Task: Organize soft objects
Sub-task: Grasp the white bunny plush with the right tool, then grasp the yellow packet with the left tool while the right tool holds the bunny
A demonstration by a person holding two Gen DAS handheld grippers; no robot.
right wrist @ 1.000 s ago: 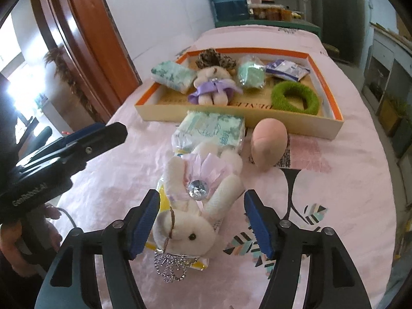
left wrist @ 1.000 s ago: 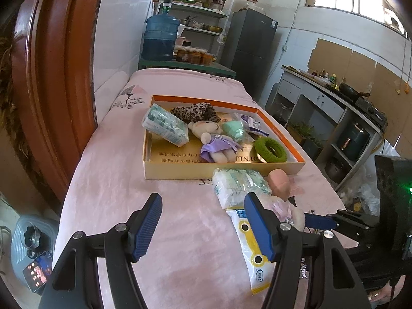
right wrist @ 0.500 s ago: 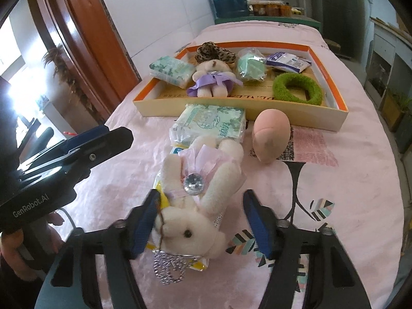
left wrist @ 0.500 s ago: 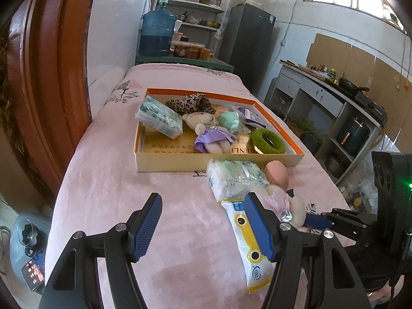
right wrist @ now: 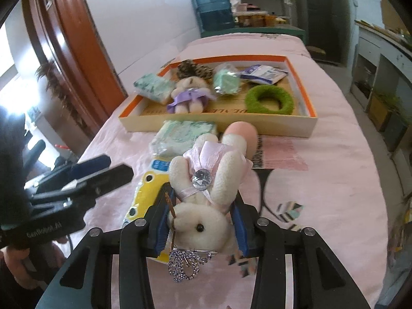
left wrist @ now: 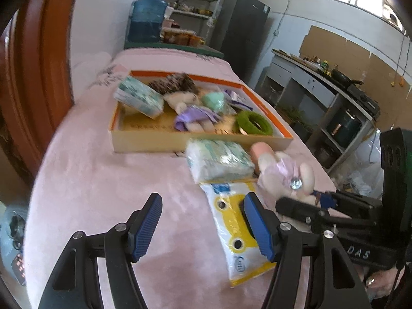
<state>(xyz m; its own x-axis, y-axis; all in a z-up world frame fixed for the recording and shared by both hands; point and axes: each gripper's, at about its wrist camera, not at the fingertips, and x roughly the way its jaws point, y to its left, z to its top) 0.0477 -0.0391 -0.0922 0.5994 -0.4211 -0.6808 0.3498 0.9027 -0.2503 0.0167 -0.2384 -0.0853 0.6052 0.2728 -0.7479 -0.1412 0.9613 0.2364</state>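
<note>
A cream plush bunny (right wrist: pixel 203 221) in a pink dress sits head-first between my right gripper's (right wrist: pixel 201 194) jaws, which are closing with both blue pads against its head. In the left wrist view the bunny (left wrist: pixel 285 172) sticks up beyond that gripper. My left gripper (left wrist: pixel 202 200) hangs open over the pink cloth, nothing between its fingers, its right finger above a yellow-and-white packet (left wrist: pixel 237 231). A tissue pack (right wrist: pixel 182 136) and a peach soft ball (right wrist: pixel 242 131) lie in front of the orange-rimmed tray (right wrist: pixel 283 128). The tray holds several soft items.
Inside the tray lie a bear in a purple dress (right wrist: pixel 188 95), a green ring (right wrist: pixel 269 100), a tissue pack (right wrist: pixel 153 87) and small packets. A wooden door frame (right wrist: pixel 77 59) stands at the left. A counter (left wrist: pixel 322 90) runs along the right. A hand (right wrist: pixel 20 265) holds the left gripper.
The right jaws have narrowed from wide open until their pads meet the bunny's head, and its body now tilts up. The left gripper's opening has stayed the same.
</note>
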